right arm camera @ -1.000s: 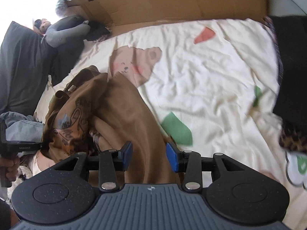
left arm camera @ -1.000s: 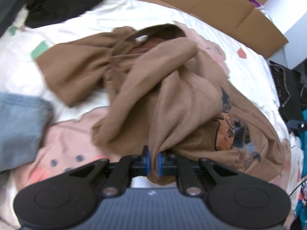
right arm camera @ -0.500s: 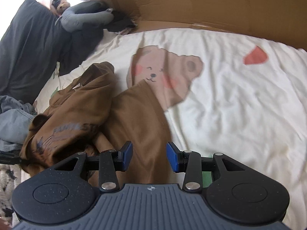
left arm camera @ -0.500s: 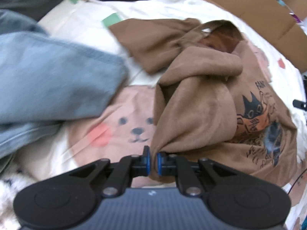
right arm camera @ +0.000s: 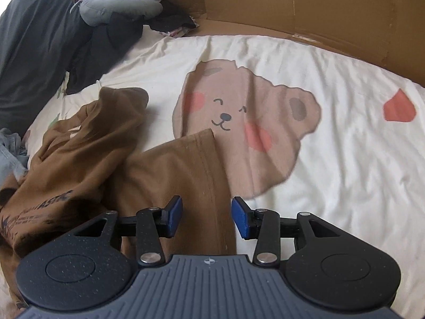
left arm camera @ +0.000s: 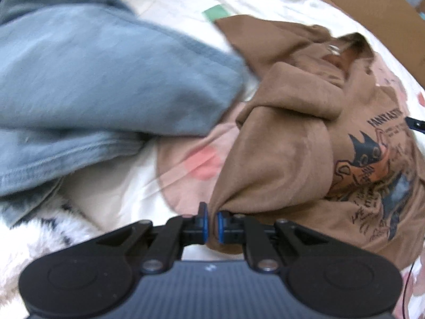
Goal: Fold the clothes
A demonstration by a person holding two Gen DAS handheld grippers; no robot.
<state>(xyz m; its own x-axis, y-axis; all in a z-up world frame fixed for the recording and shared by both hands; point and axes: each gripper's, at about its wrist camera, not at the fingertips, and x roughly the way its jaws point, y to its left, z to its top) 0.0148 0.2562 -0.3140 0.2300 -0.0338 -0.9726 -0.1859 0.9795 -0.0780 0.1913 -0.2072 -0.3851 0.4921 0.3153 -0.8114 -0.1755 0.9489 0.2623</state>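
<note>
A crumpled brown T-shirt (left arm camera: 287, 154) with a cat print lies on the cream bear-print sheet (left arm camera: 114, 194). My left gripper (left arm camera: 211, 222) is shut on a bunched fold of the shirt at its near edge, and the cloth runs up and right from the pads. In the right wrist view the same shirt (right arm camera: 87, 159) is heaped at the left, with one flat hemmed flap (right arm camera: 186, 175) reaching toward the printed bear (right arm camera: 247, 122). My right gripper (right arm camera: 207, 216) hangs just over that flap. Its jaws are opening and the pads stand clear of the cloth.
A blue denim garment (left arm camera: 93, 79) lies close at the left of the shirt, with a white fluffy cloth (left arm camera: 32, 228) below it. Dark clothes (right arm camera: 34, 40) and a grey cushion (right arm camera: 119, 2) are piled at the far left. A cardboard wall (right arm camera: 292, 8) borders the back of the sheet (right arm camera: 345, 159).
The left gripper has carried its pinched fold sideways toward the denim, which now fills the left of its view. The right gripper has sunk closer to the shirt's flap and its jaws stand slightly wider.
</note>
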